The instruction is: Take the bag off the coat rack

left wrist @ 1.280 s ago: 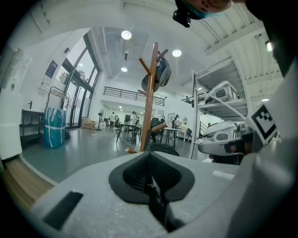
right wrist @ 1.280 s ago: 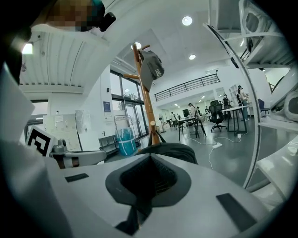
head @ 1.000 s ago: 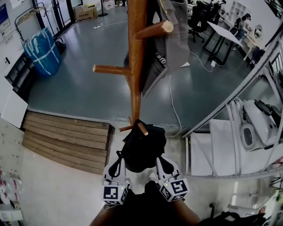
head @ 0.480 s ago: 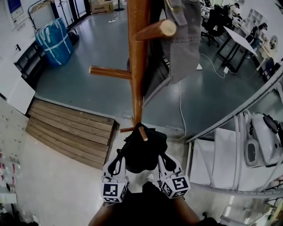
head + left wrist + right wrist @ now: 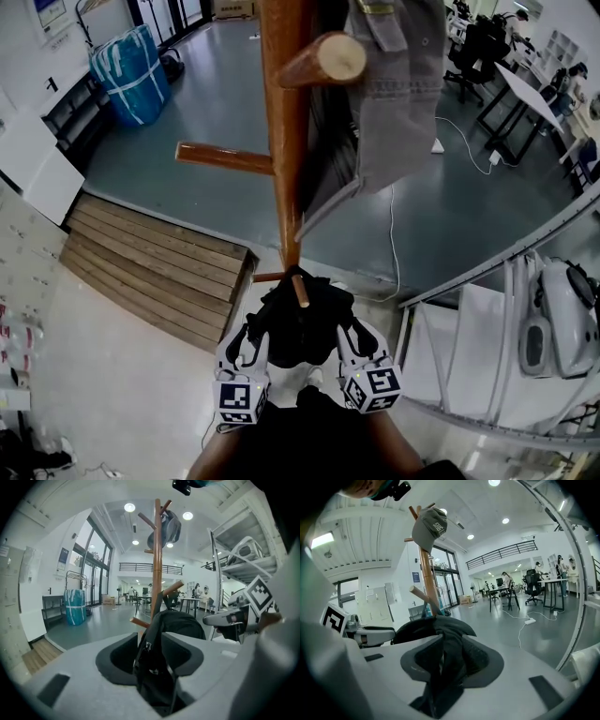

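Grey workshop floor [image 5: 141, 183] fills the head view, with wooden steps [image 5: 150, 272] at the left, a blue wrapped bundle [image 5: 131, 75] at the upper left and a metal shelf frame [image 5: 525, 253] at the right. At the centre stands the wooden coat rack [image 5: 284, 141]. A grey garment [image 5: 398, 103] hangs from an upper peg, and the black bag [image 5: 298, 323] hangs from a low peg [image 5: 299, 291] at lower centre. The left gripper [image 5: 248, 339] and right gripper [image 5: 352, 337] flank the bag.

Only the gripper views show the jaws. On each gripper they are opening, pads apart, with a black strap [image 5: 150, 663] of the bag between them. Those views also show ceiling lights [image 5: 130, 507] and a balcony railing [image 5: 501, 554], unseen from above. A white cable [image 5: 394, 234] trails across the floor beyond the rack.
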{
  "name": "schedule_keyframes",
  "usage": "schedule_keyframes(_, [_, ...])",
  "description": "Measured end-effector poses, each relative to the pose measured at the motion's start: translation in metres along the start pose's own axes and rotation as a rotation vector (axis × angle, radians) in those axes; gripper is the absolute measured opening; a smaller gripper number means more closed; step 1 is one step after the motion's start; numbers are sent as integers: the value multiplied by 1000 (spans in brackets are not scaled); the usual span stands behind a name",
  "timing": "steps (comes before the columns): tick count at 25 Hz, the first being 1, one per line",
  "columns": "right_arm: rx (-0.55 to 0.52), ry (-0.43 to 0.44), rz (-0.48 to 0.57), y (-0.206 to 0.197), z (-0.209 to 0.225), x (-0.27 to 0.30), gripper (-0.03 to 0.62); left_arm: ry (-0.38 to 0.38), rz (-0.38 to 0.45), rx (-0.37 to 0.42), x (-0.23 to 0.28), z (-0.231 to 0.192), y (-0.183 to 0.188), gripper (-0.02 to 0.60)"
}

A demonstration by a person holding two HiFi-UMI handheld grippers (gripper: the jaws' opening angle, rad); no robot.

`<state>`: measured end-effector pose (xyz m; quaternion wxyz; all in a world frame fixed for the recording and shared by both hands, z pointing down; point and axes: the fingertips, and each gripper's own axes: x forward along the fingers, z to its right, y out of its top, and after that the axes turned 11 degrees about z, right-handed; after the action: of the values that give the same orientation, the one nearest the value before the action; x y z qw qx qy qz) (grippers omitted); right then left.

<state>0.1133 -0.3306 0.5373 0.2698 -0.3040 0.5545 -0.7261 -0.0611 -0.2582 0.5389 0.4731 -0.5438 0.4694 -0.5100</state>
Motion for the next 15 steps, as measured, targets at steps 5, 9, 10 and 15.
schedule_keyframes(5, [-2,0,-24,-7,14,6,109,31,-26,1,6,0,-6,169])
schedule_keyframes(9, [-4,7,-52,-15,21,13,115,33,-39,-3,13,1,-11,172])
schedule_keyframes(10, [-5,8,-61,-18,22,14,115,30,-41,4,14,1,-14,172])
schedule_keyframes(15, [-11,18,-104,-33,25,21,117,42,-61,11,19,-3,-26,172])
